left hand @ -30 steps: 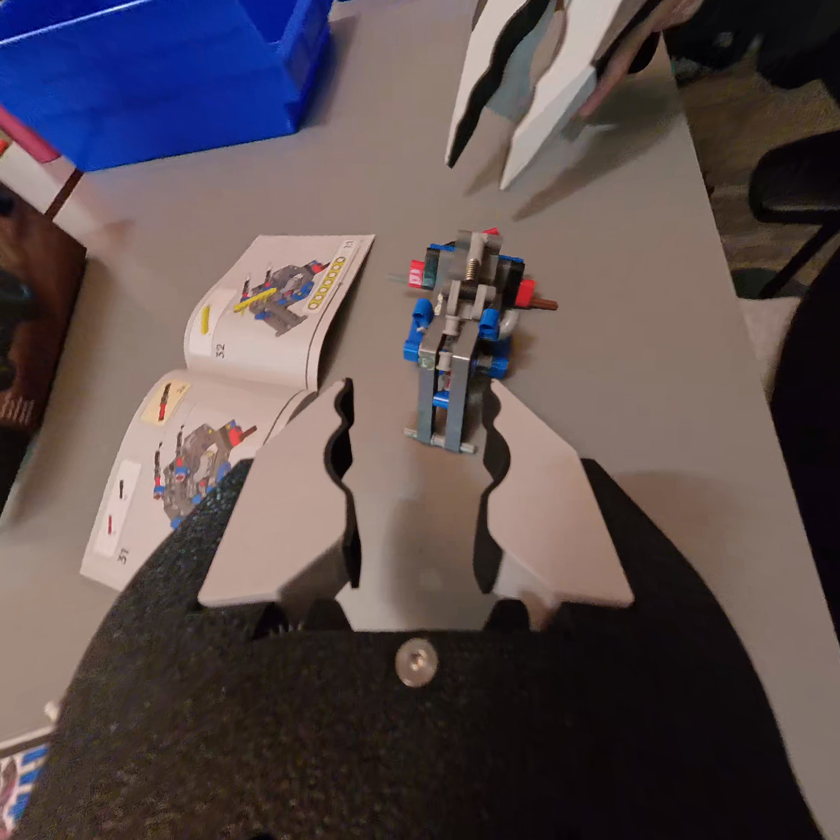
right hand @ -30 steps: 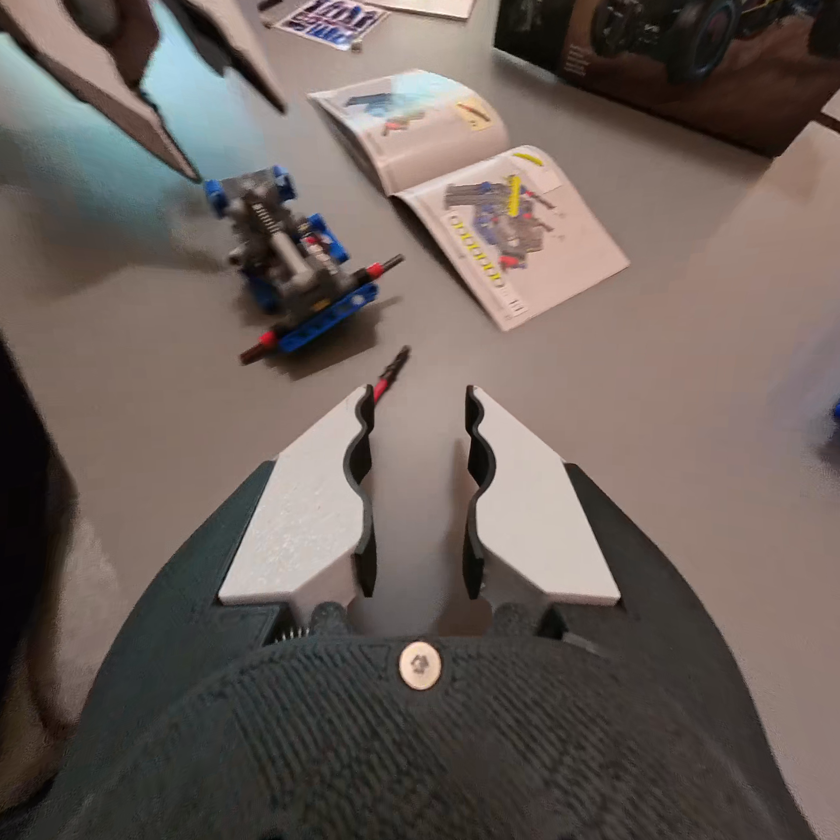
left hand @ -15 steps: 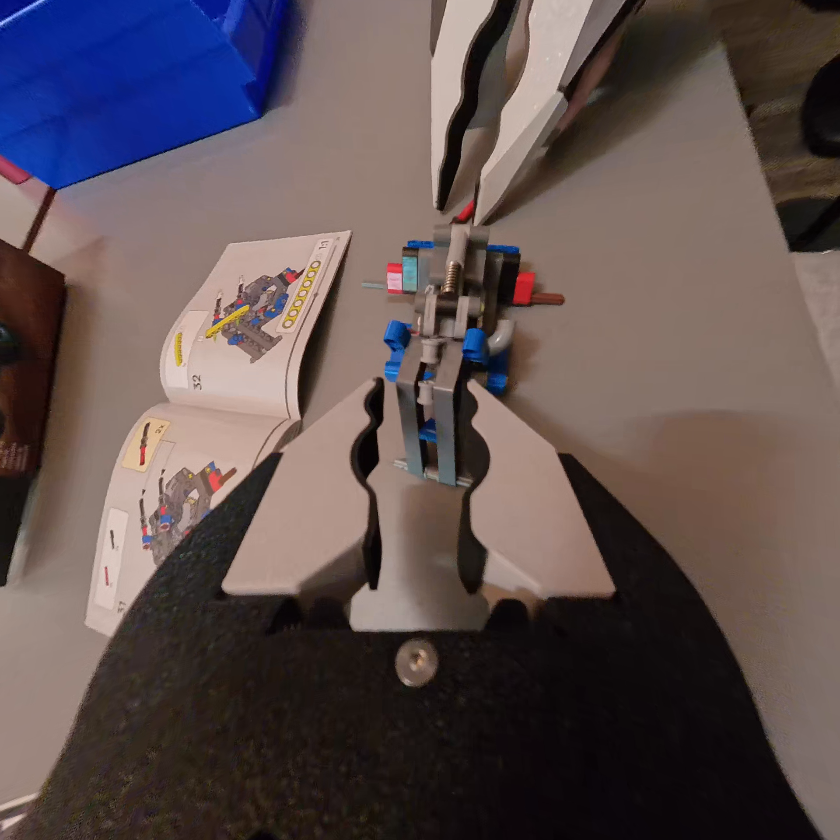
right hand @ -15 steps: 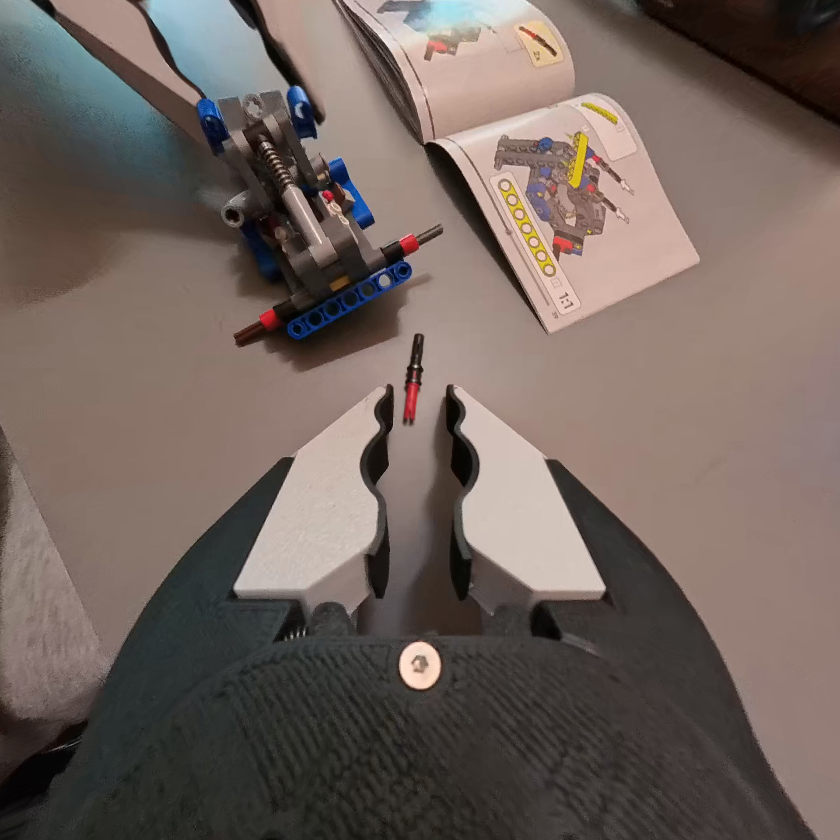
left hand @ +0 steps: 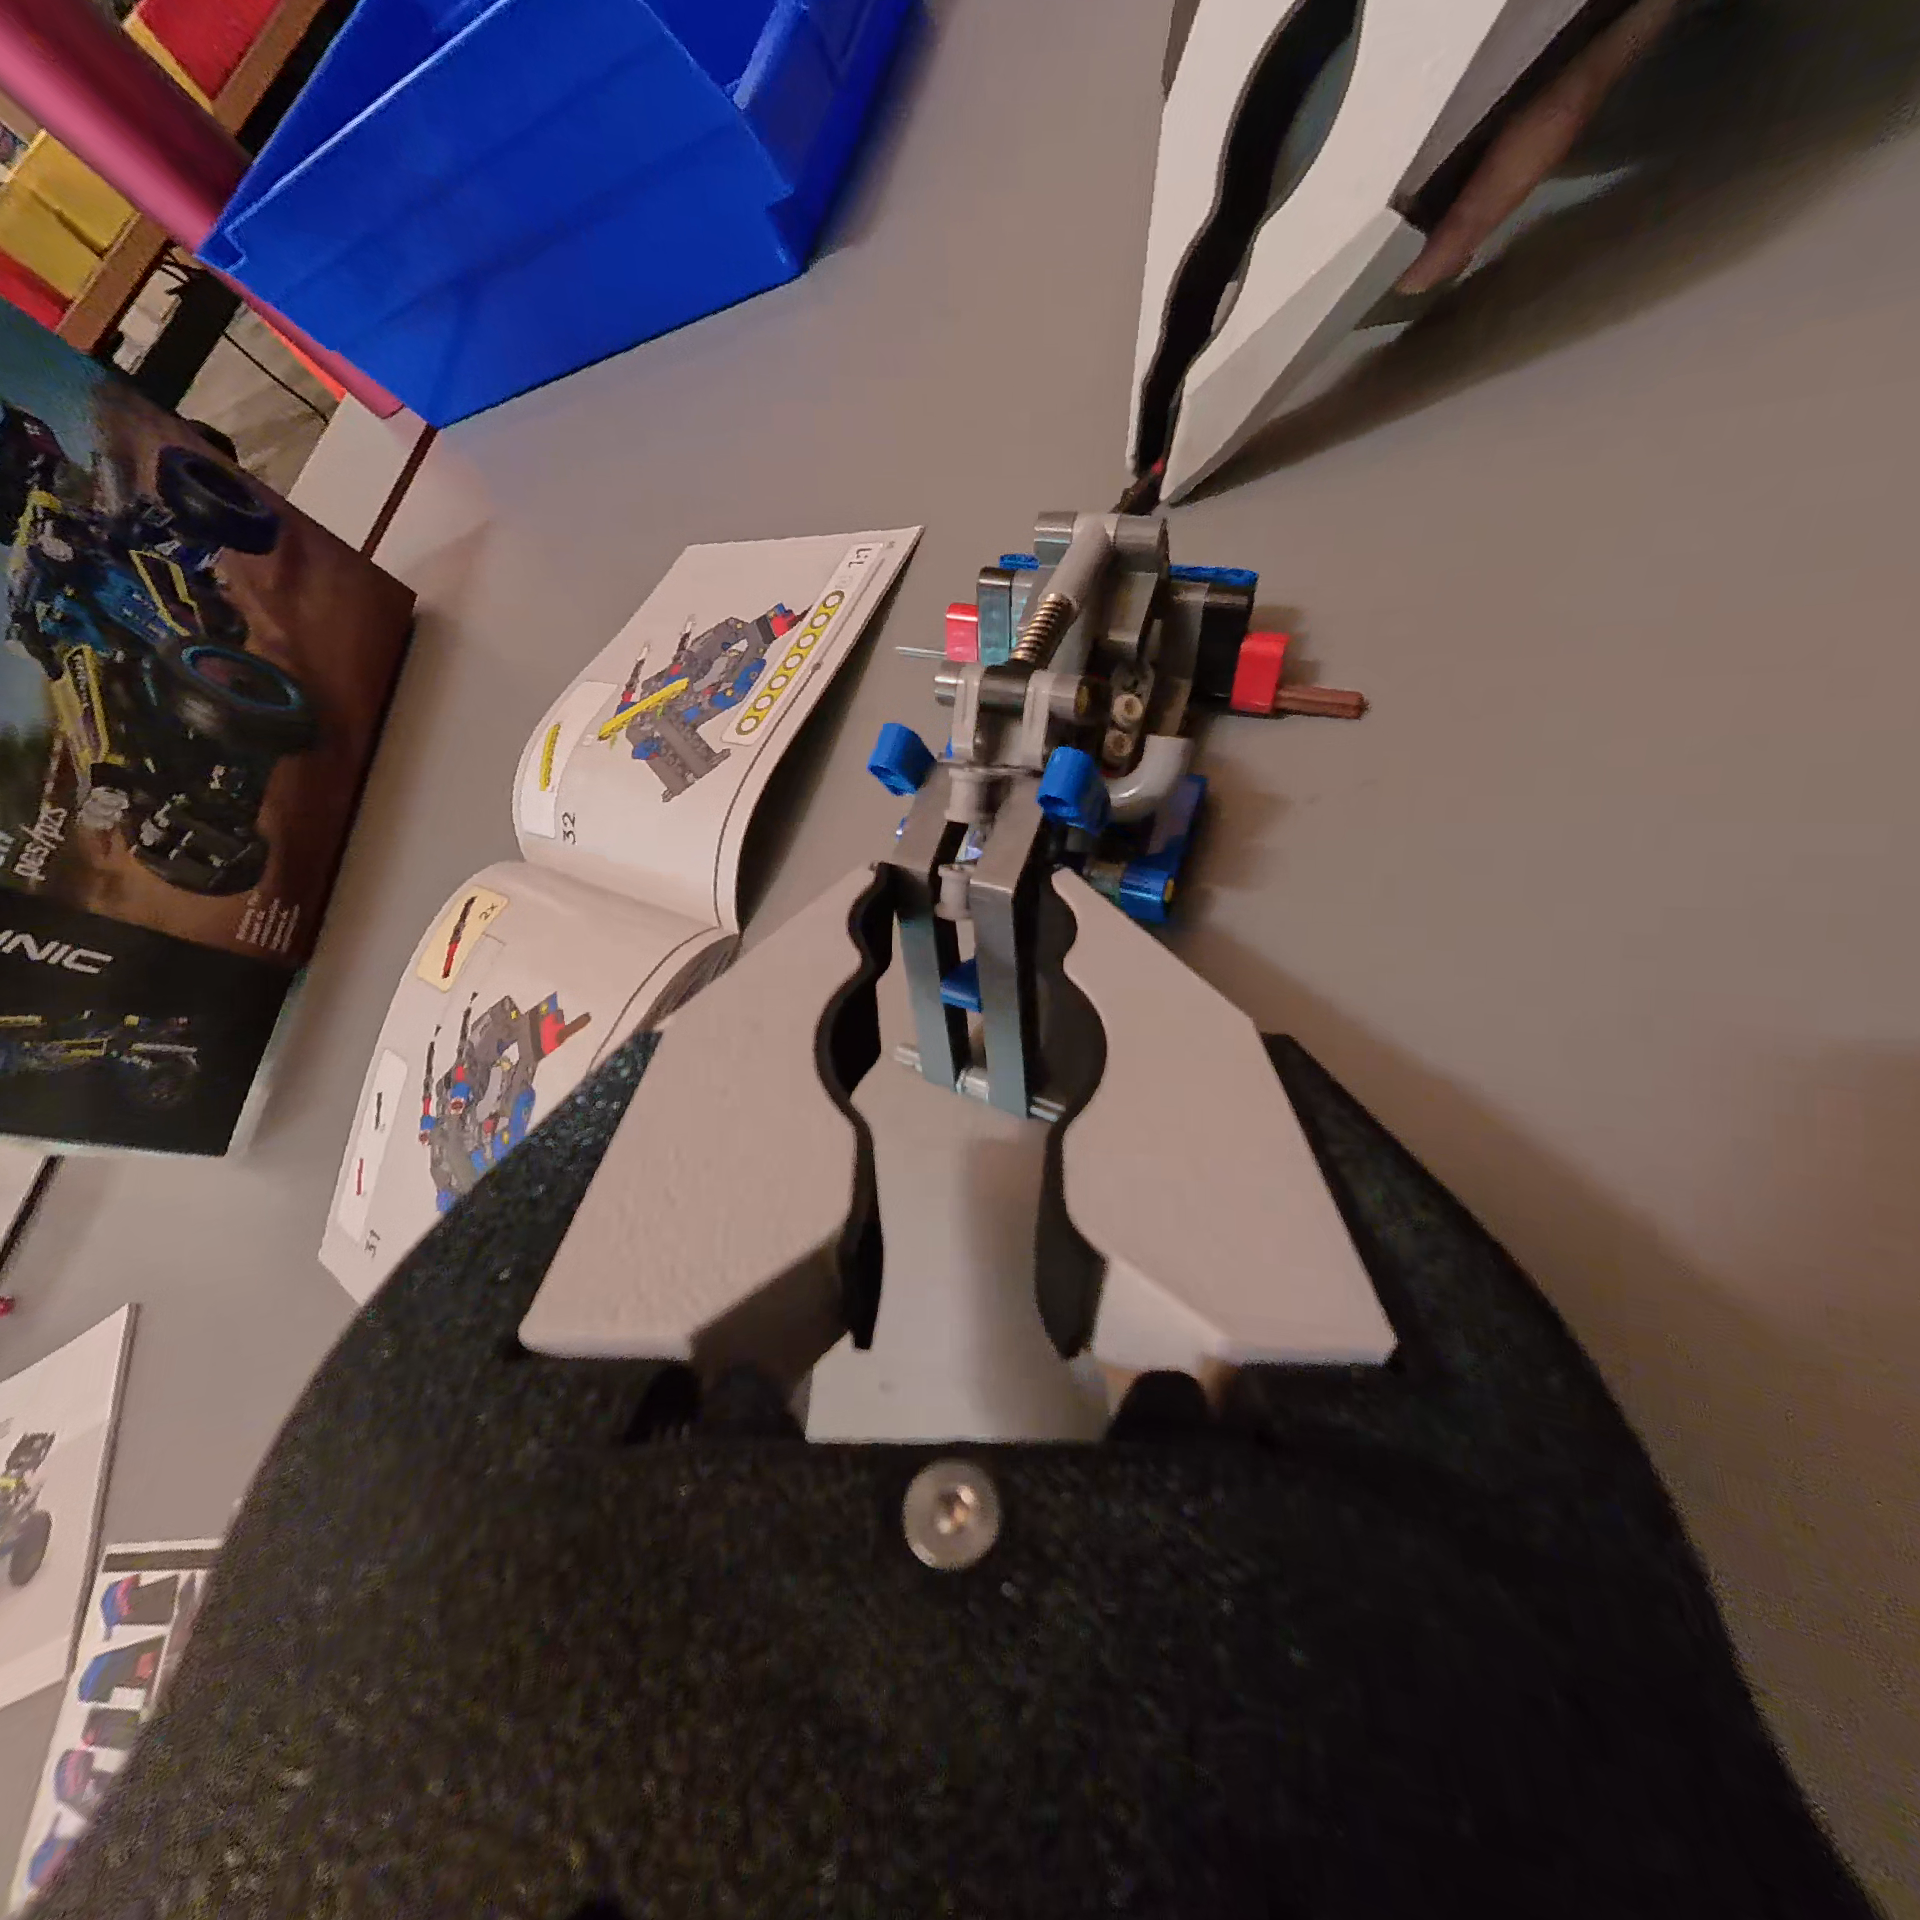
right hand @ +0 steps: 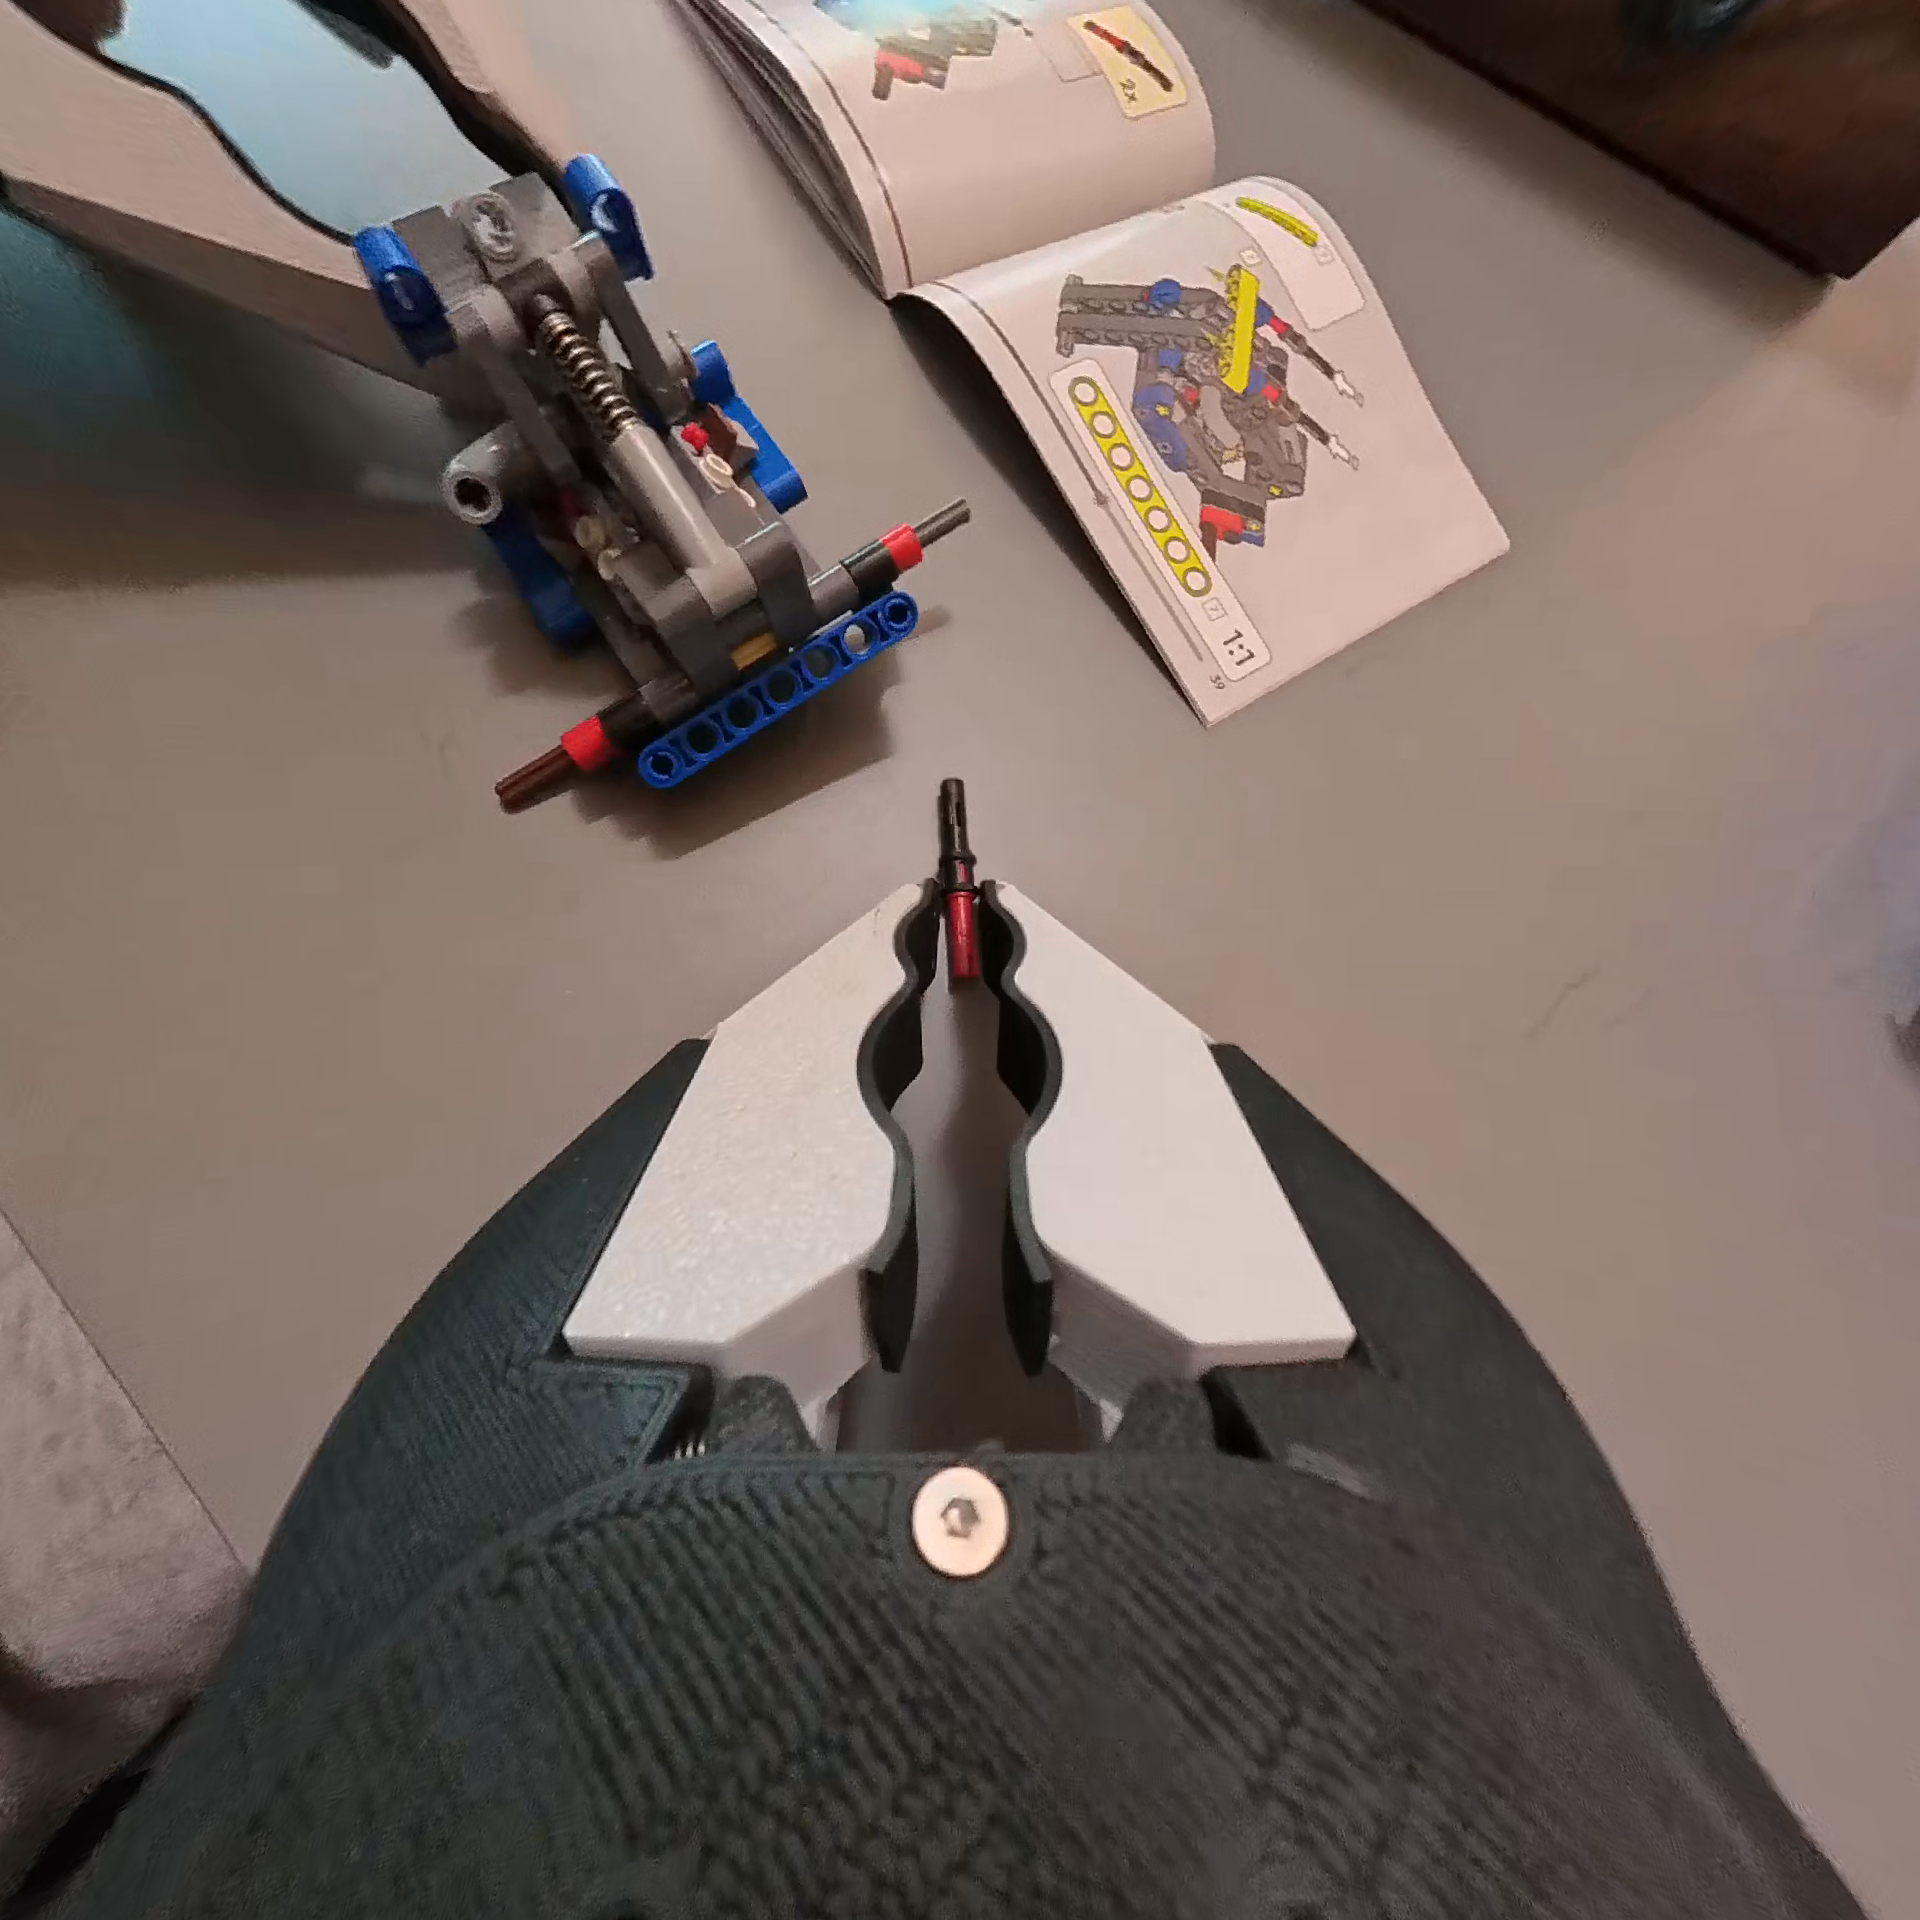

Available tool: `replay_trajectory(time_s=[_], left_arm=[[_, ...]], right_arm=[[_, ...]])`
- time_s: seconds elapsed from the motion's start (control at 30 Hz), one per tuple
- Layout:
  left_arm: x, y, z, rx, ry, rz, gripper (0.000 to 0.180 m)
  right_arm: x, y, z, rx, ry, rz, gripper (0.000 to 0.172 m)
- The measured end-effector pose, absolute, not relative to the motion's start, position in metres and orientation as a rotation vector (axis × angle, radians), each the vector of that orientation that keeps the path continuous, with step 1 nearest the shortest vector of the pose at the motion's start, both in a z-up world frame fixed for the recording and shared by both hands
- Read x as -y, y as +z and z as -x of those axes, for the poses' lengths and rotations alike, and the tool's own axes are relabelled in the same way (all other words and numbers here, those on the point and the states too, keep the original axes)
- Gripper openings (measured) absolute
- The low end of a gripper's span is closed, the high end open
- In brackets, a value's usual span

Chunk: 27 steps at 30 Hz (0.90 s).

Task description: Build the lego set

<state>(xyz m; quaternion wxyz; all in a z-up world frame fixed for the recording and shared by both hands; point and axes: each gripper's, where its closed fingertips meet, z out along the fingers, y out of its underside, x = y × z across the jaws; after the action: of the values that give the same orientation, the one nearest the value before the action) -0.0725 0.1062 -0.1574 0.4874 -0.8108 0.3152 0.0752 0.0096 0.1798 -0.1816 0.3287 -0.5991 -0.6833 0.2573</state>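
A grey, blue and red brick model (left hand: 1081, 665) with a spring strut lies on the grey table (left hand: 1558, 883). My left gripper (left hand: 971, 878) is shut on the two grey beams at the model's near end, a pad pressed on each side. In the right wrist view the model (right hand: 623, 499) lies at the upper left, with a left finger (right hand: 187, 229) behind it. My right gripper (right hand: 958, 891) is shut on a thin red and black pin (right hand: 954, 831). The pin's black end sticks out ahead of the tips, toward the model. The right gripper (left hand: 1155, 486) also shows in the left wrist view, just beyond the model's far end.
An open instruction booklet (left hand: 665, 748) lies left of the model; it also shows in the right wrist view (right hand: 1195, 416). A blue bin (left hand: 520, 208) stands at the back left. A dark product box (left hand: 156, 727), another booklet (left hand: 52, 1455) and a sticker sheet (left hand: 94, 1683) lie at the left. About 12 centimetres separates my left fingertips from my right.
My left gripper moved forward around the model's grey beams and shut on them. My right gripper moved up to the pin on the table and shut on its red end.
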Motion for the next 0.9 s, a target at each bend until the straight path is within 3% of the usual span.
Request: replay_trajectory(time_s=[0.5, 0.9], left_arm=[[-0.097, -0.145, 0.074, -0.709, 0.08, 1.938, 0.03], [-0.099, -0.146, 0.064, -0.783, -0.054, 1.925, 0.039]], right_arm=[[-0.172, -0.169, -0.029, 1.794, 0.679, 1.531, 0.023], [-0.137, -0.14, 0.003, 1.75, 0.853, 1.323, 0.029]])
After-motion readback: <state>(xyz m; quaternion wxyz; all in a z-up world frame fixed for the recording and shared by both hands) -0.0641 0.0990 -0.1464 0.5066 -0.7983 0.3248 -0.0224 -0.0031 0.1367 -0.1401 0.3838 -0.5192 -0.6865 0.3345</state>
